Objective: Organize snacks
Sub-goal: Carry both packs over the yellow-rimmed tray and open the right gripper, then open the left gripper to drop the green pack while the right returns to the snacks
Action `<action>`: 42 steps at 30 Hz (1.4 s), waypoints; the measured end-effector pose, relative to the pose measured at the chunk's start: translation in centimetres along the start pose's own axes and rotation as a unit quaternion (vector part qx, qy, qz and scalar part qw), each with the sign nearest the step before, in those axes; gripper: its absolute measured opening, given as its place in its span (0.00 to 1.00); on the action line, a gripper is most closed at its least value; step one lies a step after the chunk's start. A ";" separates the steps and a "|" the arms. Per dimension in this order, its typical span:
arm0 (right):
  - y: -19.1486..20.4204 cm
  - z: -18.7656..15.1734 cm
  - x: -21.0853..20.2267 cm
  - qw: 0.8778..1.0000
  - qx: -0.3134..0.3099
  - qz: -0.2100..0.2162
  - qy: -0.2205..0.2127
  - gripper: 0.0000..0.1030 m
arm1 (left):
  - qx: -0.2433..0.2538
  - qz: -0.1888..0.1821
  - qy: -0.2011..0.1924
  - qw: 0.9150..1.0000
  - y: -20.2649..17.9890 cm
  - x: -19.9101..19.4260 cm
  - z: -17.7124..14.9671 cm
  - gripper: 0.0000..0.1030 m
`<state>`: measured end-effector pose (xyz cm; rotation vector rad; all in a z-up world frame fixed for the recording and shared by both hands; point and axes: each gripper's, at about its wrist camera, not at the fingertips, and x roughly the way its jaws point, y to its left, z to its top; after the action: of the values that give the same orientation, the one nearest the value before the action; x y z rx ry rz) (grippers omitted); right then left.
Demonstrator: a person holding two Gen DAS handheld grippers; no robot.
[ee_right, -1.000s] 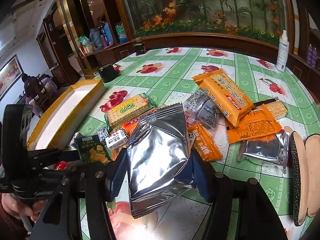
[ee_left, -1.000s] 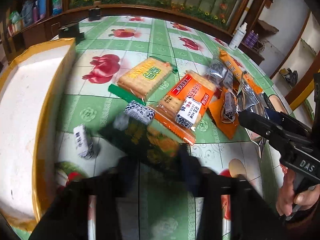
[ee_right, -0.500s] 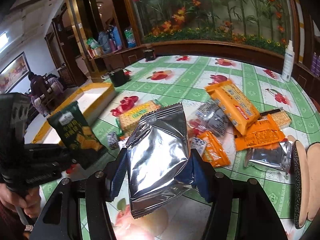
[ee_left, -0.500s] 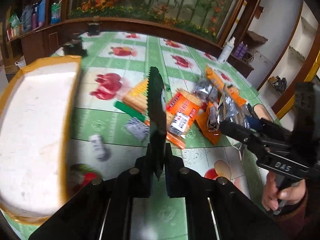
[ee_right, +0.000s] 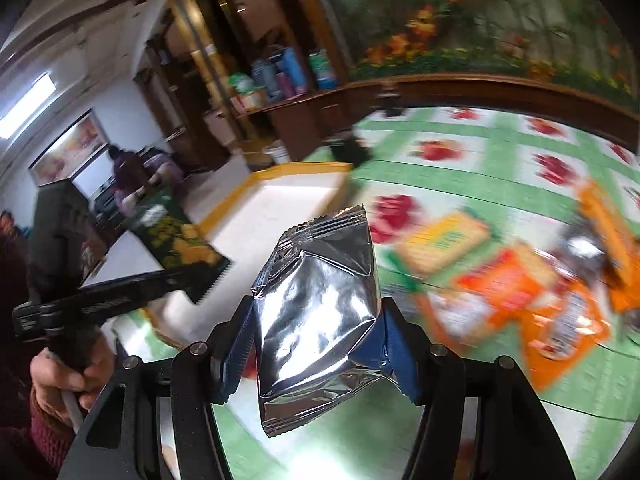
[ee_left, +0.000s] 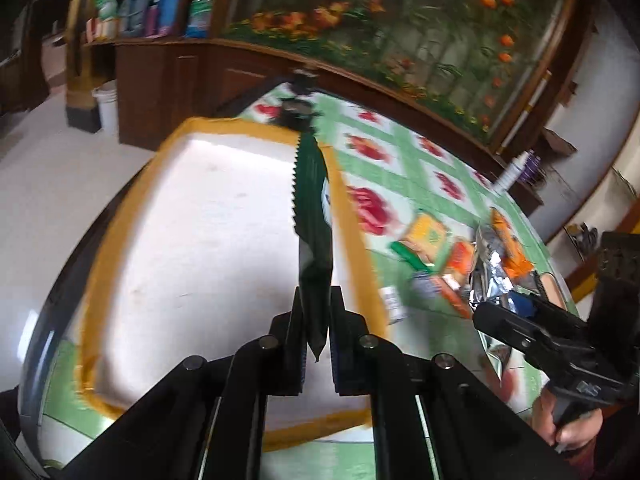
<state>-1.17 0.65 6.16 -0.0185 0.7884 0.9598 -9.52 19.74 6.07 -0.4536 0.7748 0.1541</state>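
Note:
My left gripper (ee_left: 316,312) is shut on a dark green snack packet (ee_left: 312,216), held edge-on above the white tray with a yellow rim (ee_left: 120,216). The right wrist view shows that packet (ee_right: 180,244) over the tray (ee_right: 296,188). My right gripper (ee_right: 316,332) is shut on a silver foil snack bag (ee_right: 320,304), held above the table near the tray's corner. The left wrist view shows the right gripper (ee_left: 520,320) to the right with the silver bag (ee_left: 490,276).
Several orange, yellow and silver snack packs (ee_right: 508,280) lie on the green flowered tablecloth (ee_right: 500,152) to the right; they also show in the left wrist view (ee_left: 448,252). A small white pack (ee_left: 394,300) lies beside the tray. Wooden cabinets (ee_left: 168,72) stand behind.
The left gripper lifted the green packet off the table and swung it left over the tray. The right gripper, still holding the silver bag, moved left toward the tray.

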 end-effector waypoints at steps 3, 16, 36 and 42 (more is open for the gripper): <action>4.0 0.8 2.6 0.999 -0.024 0.022 0.012 0.64 | -0.011 0.010 0.009 1.000 2.0 0.1 -0.5 0.08; 12.2 -1.0 10.3 0.988 -0.140 -0.017 0.067 0.64 | -0.015 0.029 0.020 0.999 6.8 0.7 -2.1 0.09; 7.9 0.8 6.2 0.997 -0.080 0.015 0.018 0.64 | 0.012 0.027 -0.012 0.999 5.6 -1.5 -1.4 0.45; 0.9 1.7 4.9 0.996 -0.018 -0.085 0.023 0.61 | 0.035 0.017 -0.021 0.999 3.8 -2.5 -1.0 0.45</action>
<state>0.75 5.33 4.72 -0.1371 0.7991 0.8149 -13.05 22.74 5.94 -0.3697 0.7441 0.1669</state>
